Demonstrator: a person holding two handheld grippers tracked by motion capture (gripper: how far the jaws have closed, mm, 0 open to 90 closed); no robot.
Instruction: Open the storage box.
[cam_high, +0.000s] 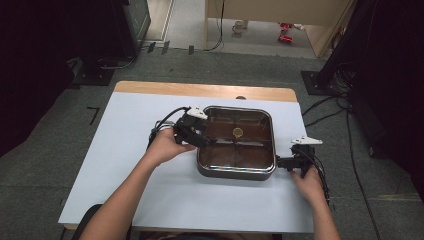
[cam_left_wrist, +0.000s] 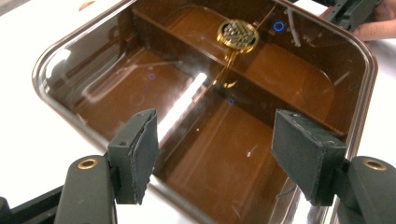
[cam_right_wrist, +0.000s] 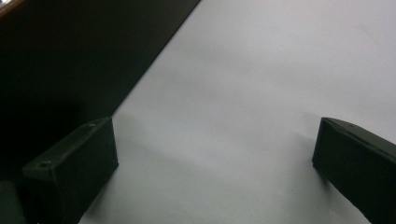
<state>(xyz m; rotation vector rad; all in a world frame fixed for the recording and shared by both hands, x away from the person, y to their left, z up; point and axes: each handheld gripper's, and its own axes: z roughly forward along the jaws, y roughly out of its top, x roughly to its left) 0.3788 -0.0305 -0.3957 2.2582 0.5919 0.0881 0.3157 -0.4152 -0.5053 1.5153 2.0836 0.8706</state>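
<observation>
The left forearm enters from six o'clock and angles toward one o'clock, its hand wrapped round the left gripper (cam_high: 200, 134), whose jaws stand apart with nothing between them (cable looping off behind). The right gripper (cam_high: 281, 162) points toward nine o'clock, held low, jaws wide apart and empty.

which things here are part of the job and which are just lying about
In the job: square pan with its brown glass lid; gold knob on the lid; left gripper, open over the lid; right gripper, open beside the pan.

Lying about: white mug, red items on the floor, floor cables.
</observation>
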